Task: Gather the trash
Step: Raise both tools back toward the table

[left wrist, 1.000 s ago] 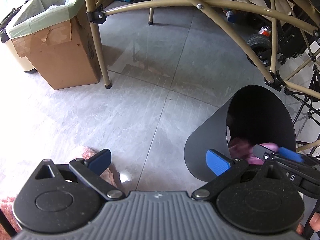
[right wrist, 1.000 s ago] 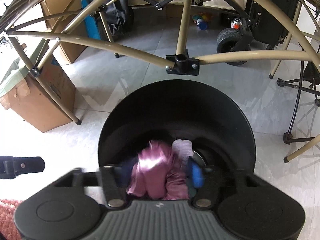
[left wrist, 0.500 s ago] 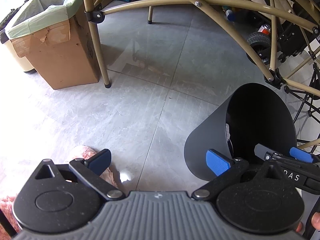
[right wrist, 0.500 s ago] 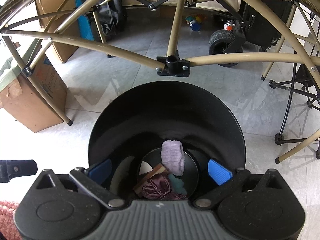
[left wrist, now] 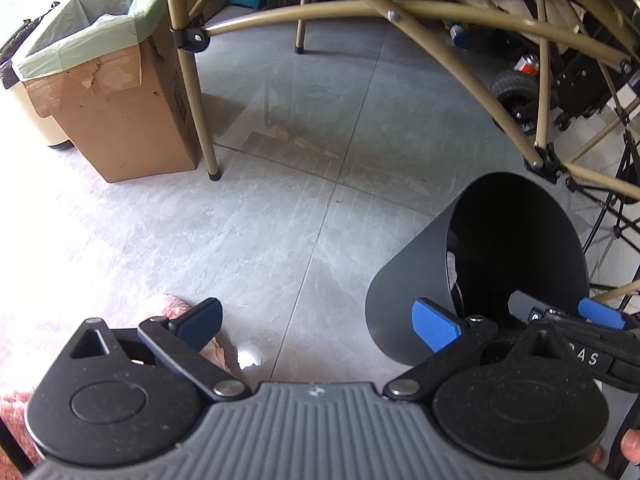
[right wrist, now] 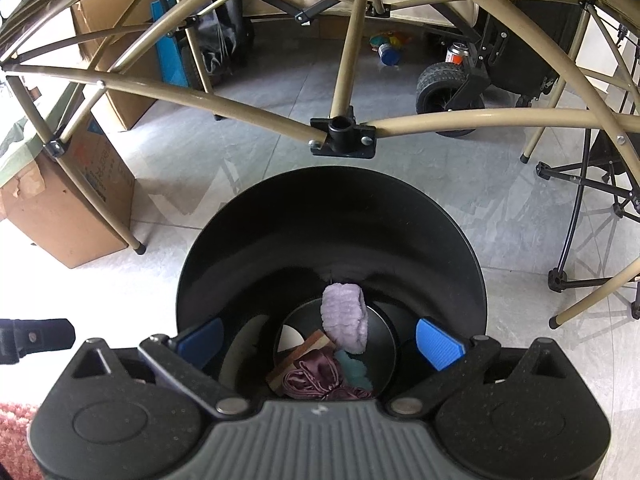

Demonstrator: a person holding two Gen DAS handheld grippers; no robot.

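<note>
Black and round, the trash bin (right wrist: 332, 220) stands on the grey tiled floor (left wrist: 260, 220) directly under the right gripper (right wrist: 320, 340), whose blue-padded fingers (right wrist: 438, 344) are spread as wide as they go over the bin's mouth with nothing between them. Down at the bottom of the bin lie a crumpled maroon satin cloth (right wrist: 316, 380), a fuzzy lilac piece (right wrist: 346, 320) resting above it toward the far side, a teal scrap (right wrist: 354, 368) just to the right of the satin, and a brown flat piece (right wrist: 308, 350) on its left, partly covered. From the left wrist view the same bin (left wrist: 408, 292) sits to the right, and the right gripper (left wrist: 560, 312) reaches over its near rim. The left gripper (left wrist: 316, 324) hangs over bare floor to the left of the bin, its fingers (left wrist: 434, 324) wide apart and holding nothing; a pink shaggy rug (left wrist: 168, 306) shows just beyond its left finger, at the near left. At the far left stands a cardboard box (left wrist: 116, 120) lined with a pale green bag, beside the leg of a tan metal tube frame (left wrist: 440, 12) that arches across the far side of the scene. Behind the frame, at the far right, is a black cart wheel (right wrist: 442, 84). A fingertip of the person (left wrist: 632, 446) shows at the near right edge.
</note>
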